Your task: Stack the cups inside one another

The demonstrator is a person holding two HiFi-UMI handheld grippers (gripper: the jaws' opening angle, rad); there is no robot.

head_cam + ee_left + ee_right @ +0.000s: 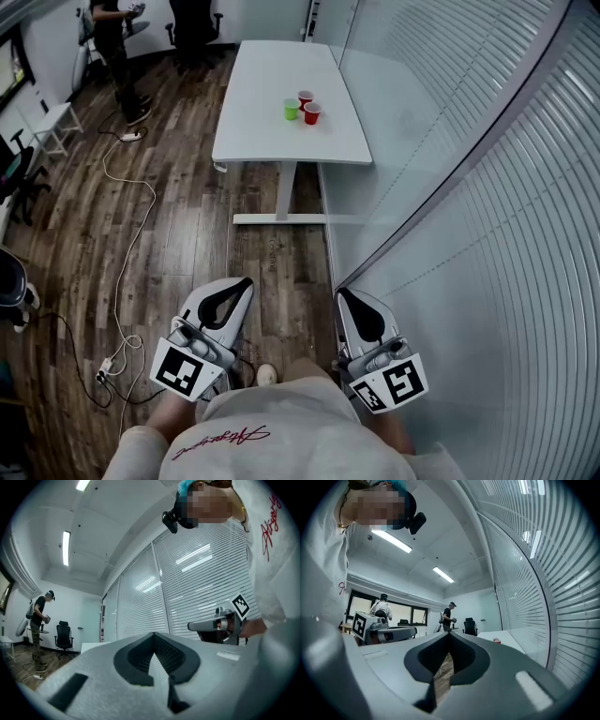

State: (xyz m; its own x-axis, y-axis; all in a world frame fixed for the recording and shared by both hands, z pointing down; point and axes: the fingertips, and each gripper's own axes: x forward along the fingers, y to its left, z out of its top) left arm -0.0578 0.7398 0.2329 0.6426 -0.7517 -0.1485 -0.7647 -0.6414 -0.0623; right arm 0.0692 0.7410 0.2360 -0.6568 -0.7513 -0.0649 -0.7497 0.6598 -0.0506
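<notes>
Two tongs: both are held low in front of the person's body, left tongs (246, 281) and right tongs (343, 293) side by side, tips aimed ahead toward the far table.
Left tongs pose: tipped a touch upward, marker cube nearest the person, body angled slightly in toward its partner.
Left tongs grip: jaws pressed together, tips meeting, nothing between them. Empty!
Right tongs pose: level, running along the foot of the glass wall (450, 187) with its blinds.
Right tongs grip: closed tip to tip as well, nothing held.
Hands: mostly hidden under the marker cubes in the head view; a bit of the right hand (253, 629) shows behind its tongs in the left gripper view.
Table: a white table (272, 131), well ahead of both tongs across a stretch of wooden floor (187, 234).
Cups: three on the table's right half. There's a green cup (292, 110), one red cup (306, 97) just behind it and another red cup (312, 113) just to its right, all upright, bunched close, none nested yet.
Cups versus tongs: well apart. The cluster sits far ahead, roughly between the lines the two tongs point along.
Right gripper view: the red cups show as small specks on the table, past the closed tips and off to the right.
Floor clutter: a white cable (127, 244) snakes along left of the tongs down to a power strip (103, 370).
Background: another person (117, 47) stands at the far end near an office chair (195, 23).
</notes>
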